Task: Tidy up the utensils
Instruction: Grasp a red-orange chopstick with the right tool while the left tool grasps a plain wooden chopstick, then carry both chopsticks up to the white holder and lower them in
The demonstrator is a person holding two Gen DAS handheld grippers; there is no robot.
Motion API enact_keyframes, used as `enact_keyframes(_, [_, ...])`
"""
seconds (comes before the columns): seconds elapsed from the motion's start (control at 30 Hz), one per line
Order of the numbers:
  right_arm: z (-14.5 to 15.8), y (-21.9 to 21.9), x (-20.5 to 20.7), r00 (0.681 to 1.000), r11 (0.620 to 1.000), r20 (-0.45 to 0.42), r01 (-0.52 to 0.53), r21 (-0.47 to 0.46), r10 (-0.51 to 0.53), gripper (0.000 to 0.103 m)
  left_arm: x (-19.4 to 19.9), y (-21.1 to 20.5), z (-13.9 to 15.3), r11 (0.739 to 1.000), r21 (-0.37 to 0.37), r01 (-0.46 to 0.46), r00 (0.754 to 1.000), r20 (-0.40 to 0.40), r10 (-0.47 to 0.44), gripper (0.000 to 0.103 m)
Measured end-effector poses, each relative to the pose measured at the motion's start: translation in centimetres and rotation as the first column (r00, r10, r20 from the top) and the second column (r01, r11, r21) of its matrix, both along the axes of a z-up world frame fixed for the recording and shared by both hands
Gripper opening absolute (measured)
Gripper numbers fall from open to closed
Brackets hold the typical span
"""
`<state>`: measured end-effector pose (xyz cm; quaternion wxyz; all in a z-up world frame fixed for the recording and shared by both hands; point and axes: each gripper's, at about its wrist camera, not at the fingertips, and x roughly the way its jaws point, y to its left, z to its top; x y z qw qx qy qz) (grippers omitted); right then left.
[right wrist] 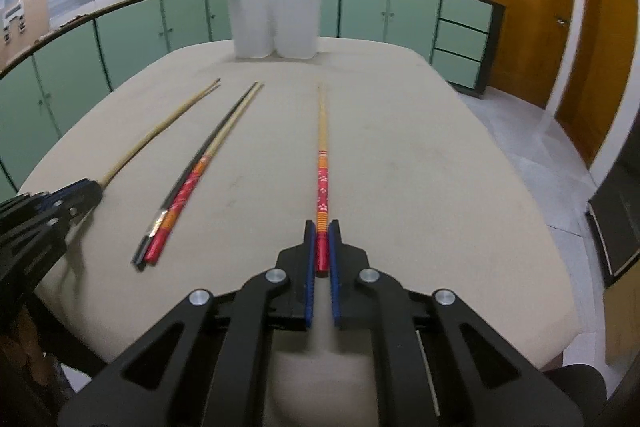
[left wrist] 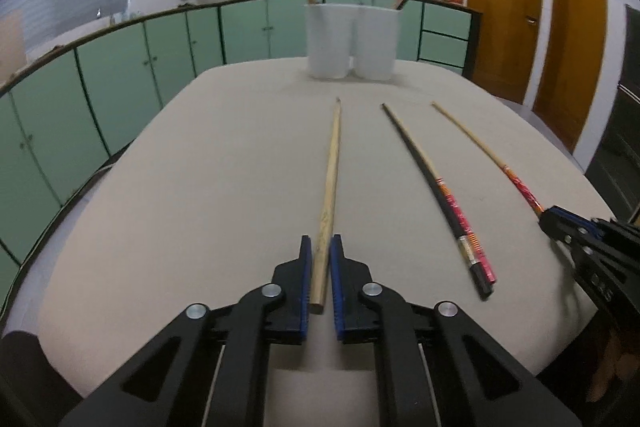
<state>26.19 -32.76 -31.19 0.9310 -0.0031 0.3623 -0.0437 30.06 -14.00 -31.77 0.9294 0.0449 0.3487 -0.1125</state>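
Left gripper (left wrist: 320, 247) shut tight on plain wooden stick (left wrist: 330, 179) near its fat end, ready to lift toward white cups (left wrist: 352, 39); right gripper (right wrist: 323, 231) squeezing red flowered stick (right wrist: 322, 167), tip aimed cupward.

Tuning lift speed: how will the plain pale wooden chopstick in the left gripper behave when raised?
The plain pale wooden chopstick looks stiff and light. Gripped at its thick end by the left gripper, it may droop or pivot. Its rounded shaft could roll if dropped.

2 cups (left wrist: 352, 43) stand side by side behind the chopsticks (left wrist: 436, 187) on the table (left wrist: 200, 187).
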Motion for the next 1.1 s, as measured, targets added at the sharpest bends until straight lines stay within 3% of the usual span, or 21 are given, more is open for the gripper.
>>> enact_keyframes(0.07, [0.1,0.3,-0.3,1.0,1.0,0.001,-0.028,0.009,0.028,0.011,-0.2,0.0,0.1,1.0,0.005,0.011,1.0,-0.006,-0.011,0.021])
enact_keyframes(0.1, [0.1,0.3,-0.4,1.0,0.999,0.001,-0.031,0.01,0.031,0.011,-0.4,0.0,0.1,1.0,0.01,0.021,1.0,-0.005,-0.021,0.038])
enact_keyframes(0.13, [0.2,0.3,-0.5,0.999,0.999,0.0,-0.034,0.012,0.034,0.012,-0.5,0.0,0.1,1.0,0.01,0.027,1.0,-0.004,-0.027,0.047])
enact_keyframes(0.2, [0.1,0.2,-0.7,0.999,0.999,-0.002,-0.035,0.014,0.035,0.013,-0.6,0.2,0.0,0.999,0.01,0.053,0.999,-0.01,-0.052,0.047])
enact_keyframes(0.27, [0.1,0.1,-0.6,0.999,0.999,-0.002,-0.037,0.012,0.037,0.013,-0.5,0.4,0.0,0.997,0.003,0.072,0.997,-0.011,-0.072,0.045])
enact_keyframes(0.33, [0.0,0.1,-0.4,0.999,0.999,-0.003,-0.038,0.012,0.038,0.013,-0.3,0.4,0.1,0.996,-0.001,0.086,0.996,-0.007,-0.086,0.017])
enact_keyframes(0.4, [0.1,0.2,-0.3,0.999,0.999,-0.006,-0.038,0.013,0.038,0.006,-0.2,0.3,0.2,0.995,-0.011,0.102,0.995,-0.012,-0.102,0.009])
enact_keyframes(0.57, [1.2,0.0,-1.0,0.999,0.999,0.002,-0.039,0.024,0.039,0.005,-0.1,0.9,1.5,0.994,-0.053,0.093,0.995,-0.04,-0.096,0.007])
enact_keyframes(0.77, [4.5,-0.4,-2.9,0.999,0.996,0.033,-0.044,0.072,0.041,0.005,-1.4,2.2,5.2,0.99,-0.11,0.087,0.993,-0.064,-0.094,0.007])
enact_keyframes(1.1, [13.1,0.3,-5.2,0.985,0.992,0.119,-0.126,0.02,0.122,0.005,-2.9,3.1,11.4,0.986,-0.093,0.139,0.99,-0.012,-0.141,0.007])
